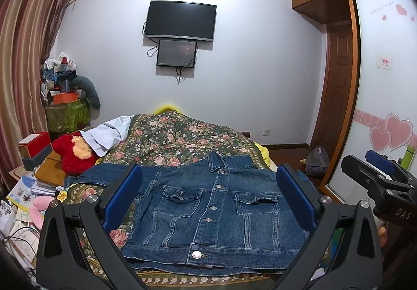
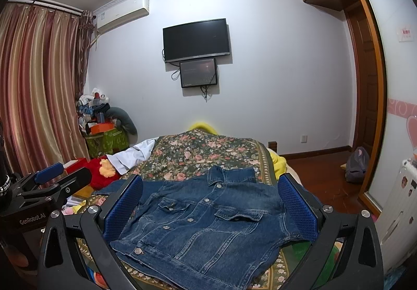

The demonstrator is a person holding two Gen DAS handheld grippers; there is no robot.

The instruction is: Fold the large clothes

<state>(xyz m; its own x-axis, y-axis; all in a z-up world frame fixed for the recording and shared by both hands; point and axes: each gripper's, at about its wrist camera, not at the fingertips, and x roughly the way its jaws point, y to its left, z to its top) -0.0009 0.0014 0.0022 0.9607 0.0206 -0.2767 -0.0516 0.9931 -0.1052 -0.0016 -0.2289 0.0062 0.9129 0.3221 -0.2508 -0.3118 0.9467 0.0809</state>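
Spread over the floral bedspread [image 1: 182, 139], the denim jacket [image 1: 213, 212] is lying front up, buttoned, collar away from us. We are holding both left tongs [image 1: 208, 201] and right tongs [image 2: 211, 206] wide open, gripping nothing. We are judging the left sleeve [image 1: 104, 175] should be folded inward first, smoothly.

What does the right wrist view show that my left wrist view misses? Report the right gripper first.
Observer: The right gripper is open with its fingers spread wide and holds nothing. The denim jacket lies flat on the bed beyond it.
Operator: Now tell me where my left gripper sits.
Observer: The left gripper hangs open off the jacket's left side, in front of the red plush toy, and grips nothing.
Operator: Check right of the bed.
Observer: A white unit with stickers stands there, outside your view.
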